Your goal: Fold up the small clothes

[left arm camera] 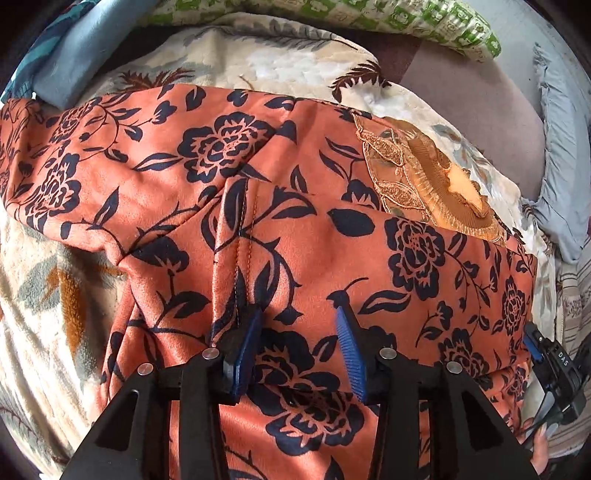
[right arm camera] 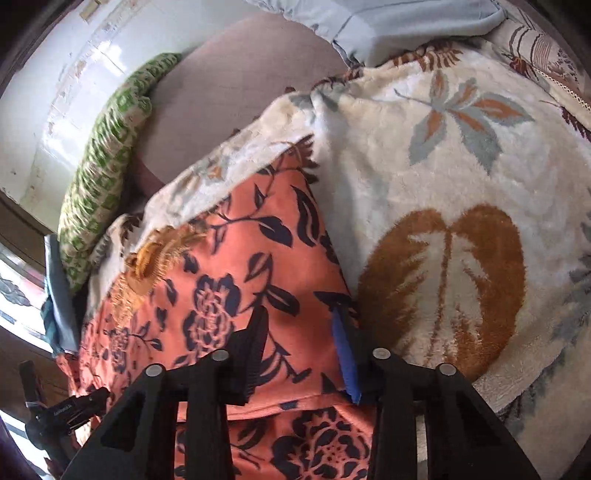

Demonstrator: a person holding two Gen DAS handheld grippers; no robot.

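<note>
Both grippers, left and right, hover with jaws parted over the orange floral garment on the cream blanket.

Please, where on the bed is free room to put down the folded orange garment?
Free: the cream leaf-print blanket to the right of the orange floral garment, and the bare mauve sheet between the green checked pillow and the grey-blue pillow. Crowded: the near middle, where the garment lies under both claws.
</note>
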